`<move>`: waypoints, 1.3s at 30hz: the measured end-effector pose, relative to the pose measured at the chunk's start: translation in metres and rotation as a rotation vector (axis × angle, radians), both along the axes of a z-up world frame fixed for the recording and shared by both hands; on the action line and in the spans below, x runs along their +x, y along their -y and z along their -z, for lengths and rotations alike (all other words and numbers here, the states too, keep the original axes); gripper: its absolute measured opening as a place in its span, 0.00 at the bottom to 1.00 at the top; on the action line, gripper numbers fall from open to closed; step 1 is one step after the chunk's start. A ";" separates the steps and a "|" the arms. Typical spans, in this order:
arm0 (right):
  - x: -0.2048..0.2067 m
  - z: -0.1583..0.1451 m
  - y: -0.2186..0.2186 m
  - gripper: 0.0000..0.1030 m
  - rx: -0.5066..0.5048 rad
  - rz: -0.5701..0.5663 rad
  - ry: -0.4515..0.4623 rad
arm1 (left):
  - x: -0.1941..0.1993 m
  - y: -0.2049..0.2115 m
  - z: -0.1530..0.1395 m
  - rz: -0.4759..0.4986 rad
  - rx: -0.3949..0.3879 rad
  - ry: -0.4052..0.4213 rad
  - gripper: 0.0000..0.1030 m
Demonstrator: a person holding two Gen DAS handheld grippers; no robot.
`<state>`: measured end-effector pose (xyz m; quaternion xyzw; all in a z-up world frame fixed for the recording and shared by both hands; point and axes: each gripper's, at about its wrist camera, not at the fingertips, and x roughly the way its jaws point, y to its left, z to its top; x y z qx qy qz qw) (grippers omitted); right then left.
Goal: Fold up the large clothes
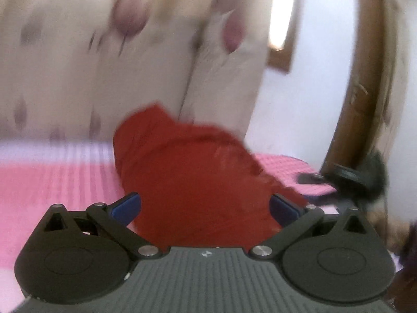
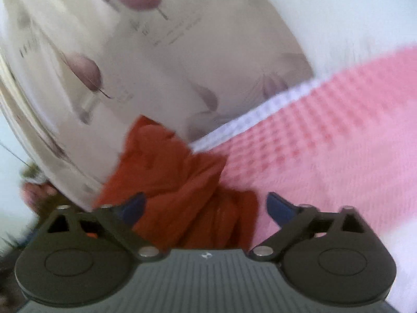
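Red garment (image 1: 192,182) lies crumpled on pink blanket (image 1: 52,182), ahead of left gripper (image 1: 206,207) and right gripper (image 2: 206,207), both wide open, gripping nothing.

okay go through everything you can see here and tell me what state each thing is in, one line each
Left tool: open, nothing gripped.
Right tool: open, nothing gripped.
Red garment: bunched and crumpled on the bed cover, not folded flat.
Pink bed cover: spread out under the garment.
Floral curtain: hanging behind the bed, blurred.
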<state>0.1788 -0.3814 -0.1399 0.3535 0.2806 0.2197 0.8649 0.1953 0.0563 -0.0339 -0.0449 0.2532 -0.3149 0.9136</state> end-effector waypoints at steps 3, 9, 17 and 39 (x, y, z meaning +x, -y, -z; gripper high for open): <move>-0.019 0.005 -0.009 1.00 0.011 -0.062 -0.015 | 0.040 -0.021 0.022 0.006 -0.114 -0.179 1.00; -0.018 0.027 -0.017 1.00 0.122 -0.154 -0.073 | 0.088 -0.030 0.063 0.136 -0.191 -0.372 1.00; 0.017 0.049 -0.028 1.00 0.255 -0.233 -0.096 | 0.116 -0.028 0.093 0.200 -0.287 -0.435 1.00; 0.019 -0.009 -0.141 0.62 0.073 -0.323 0.130 | 0.038 -0.087 0.029 -0.078 -0.193 -0.155 0.78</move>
